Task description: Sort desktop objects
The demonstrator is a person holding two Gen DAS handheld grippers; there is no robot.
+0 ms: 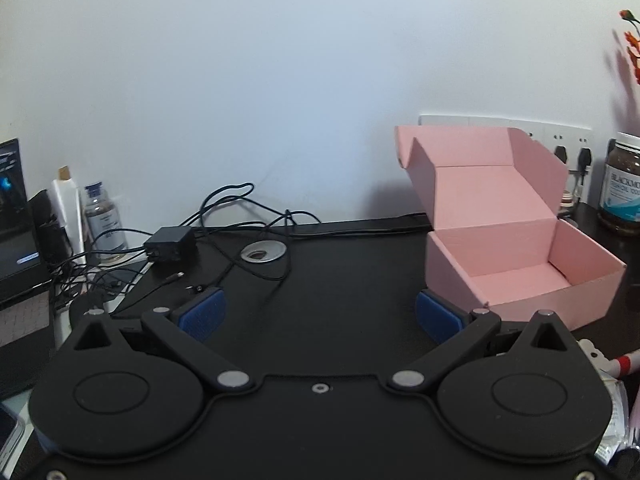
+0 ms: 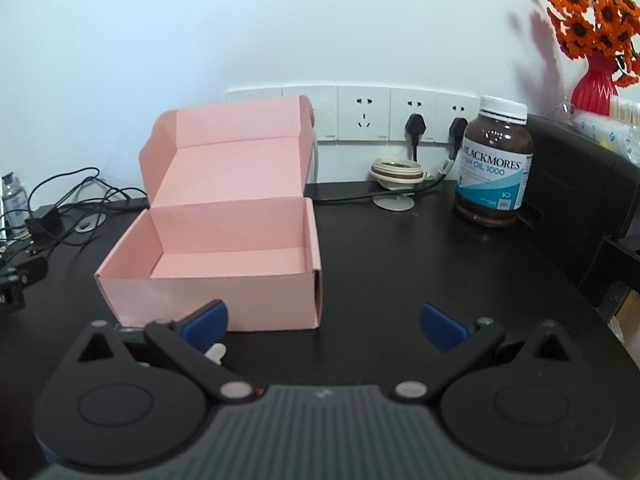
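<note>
Risk first. The pink box (image 2: pixel 224 248) stands open and empty on the black tabletop (image 2: pixel 400 248), its lid (image 2: pixel 232 152) propped upright at the back. It looks like light card, so a careless entry over the front wall could, in my judgement, push it backward or knock the lid down. A second hazard is the tangle of black cables (image 1: pixel 240 216) around the power adapter (image 1: pixel 170 244) at the left rear; a jaw reaching there could snag a loop and drag the adapter. The brown supplement bottle (image 2: pixel 494 164) stands upright well to the right of the box, near the wall sockets (image 2: pixel 364 114); it is tall for its base and a sideways knock may topple it.

Pose. The left gripper (image 1: pixel 320 312) is held low and level over bare tabletop, facing the wall, jaws spread wide with nothing between the blue pads (image 1: pixel 202 314). The box lies just beyond its right pad. The right gripper (image 2: pixel 324 322) is likewise low and level, jaws wide apart and empty, its left pad just in front of the box's front wall (contact cannot be confirmed).

A small white item (image 2: pixel 216 350) shows beneath the right gripper's left finger; its identity cannot be told. A red-and-white object (image 1: pixel 624 362) lies at the left view's right edge, partly cut off.

No object is yet in the box.
</note>
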